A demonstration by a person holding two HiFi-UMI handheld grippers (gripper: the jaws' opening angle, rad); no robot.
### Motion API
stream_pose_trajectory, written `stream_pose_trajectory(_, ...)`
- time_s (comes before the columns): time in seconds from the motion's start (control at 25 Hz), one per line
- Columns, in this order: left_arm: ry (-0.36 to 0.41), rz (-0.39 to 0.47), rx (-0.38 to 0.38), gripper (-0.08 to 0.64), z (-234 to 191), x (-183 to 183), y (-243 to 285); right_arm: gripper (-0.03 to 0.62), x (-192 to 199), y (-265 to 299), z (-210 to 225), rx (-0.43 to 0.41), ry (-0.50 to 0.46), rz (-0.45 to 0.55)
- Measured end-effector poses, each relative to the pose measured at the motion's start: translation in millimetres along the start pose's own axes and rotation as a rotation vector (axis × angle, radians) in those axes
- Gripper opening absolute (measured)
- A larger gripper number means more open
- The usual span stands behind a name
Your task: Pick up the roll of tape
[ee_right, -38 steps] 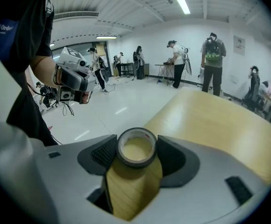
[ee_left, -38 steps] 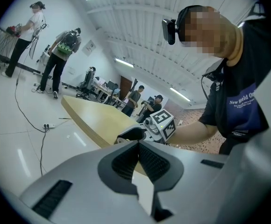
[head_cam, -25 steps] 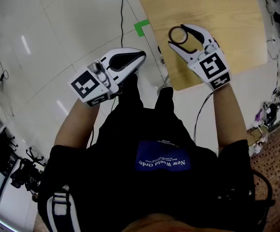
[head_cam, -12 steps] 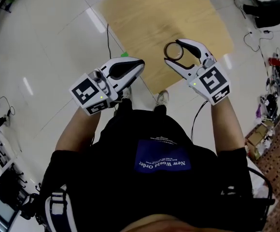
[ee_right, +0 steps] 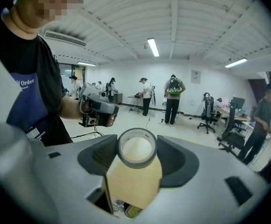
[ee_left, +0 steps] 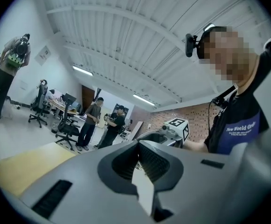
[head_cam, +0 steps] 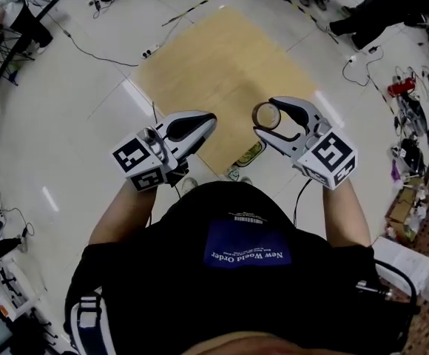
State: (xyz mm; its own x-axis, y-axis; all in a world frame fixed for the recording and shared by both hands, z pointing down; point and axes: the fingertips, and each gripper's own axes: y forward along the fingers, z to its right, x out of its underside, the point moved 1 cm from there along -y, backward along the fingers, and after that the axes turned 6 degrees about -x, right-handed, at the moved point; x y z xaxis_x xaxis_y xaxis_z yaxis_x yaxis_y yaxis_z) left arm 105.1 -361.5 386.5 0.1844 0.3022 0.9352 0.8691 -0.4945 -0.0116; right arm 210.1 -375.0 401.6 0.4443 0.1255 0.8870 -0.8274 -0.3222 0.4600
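Observation:
The roll of tape (head_cam: 265,115), a grey ring with a pale core, sits between the jaws of my right gripper (head_cam: 268,118), which is shut on it and held high above the floor. In the right gripper view the tape (ee_right: 137,164) stands upright, pinched at both sides by the ribbed pads of the right gripper (ee_right: 136,146). My left gripper (head_cam: 211,117) is level beside it, a hand's width to the left, with its jaws together and nothing in them. The left gripper (ee_left: 138,146) shows its tips meeting in its own view.
A light wooden board (head_cam: 222,72) lies on the white tiled floor far below. My feet (head_cam: 245,156) stand at its near edge. Cables (head_cam: 89,46) run across the floor, and clutter lines the right side (head_cam: 414,117). Several people (ee_right: 173,99) and office chairs (ee_right: 208,111) stand further off.
Both grippers have risen well above the floor, and the board looks smaller and further below. The tape stays in the right gripper throughout. The left gripper stays shut.

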Motion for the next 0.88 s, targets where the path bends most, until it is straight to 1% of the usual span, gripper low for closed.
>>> stream_pose_trajectory(0.2,0.049,-0.009,0.049,0.006,21.2,-16.3,8.9,0.259,-12.4,-43.3,1.6,0.076,0.017,0.066)
stream_pose_trajectory(0.36,0.082,0.005,0.066,0.006,28.8,-30.4,12.0,0.259,-14.5,-66.3,6.0,0.115,0.030,0.111)
stream_pose_trajectory(0.64,0.102,0.011,0.052,0.006,33.9,-36.9,7.0,0.259,-10.2,-82.4,7.5,0.114,0.074,0.161)
stream_pose_trajectory(0.88,0.106,0.021,0.035,0.007,35.6,-37.4,1.3,0.259,-10.9,-80.3,8.5,0.084,0.076,0.183)
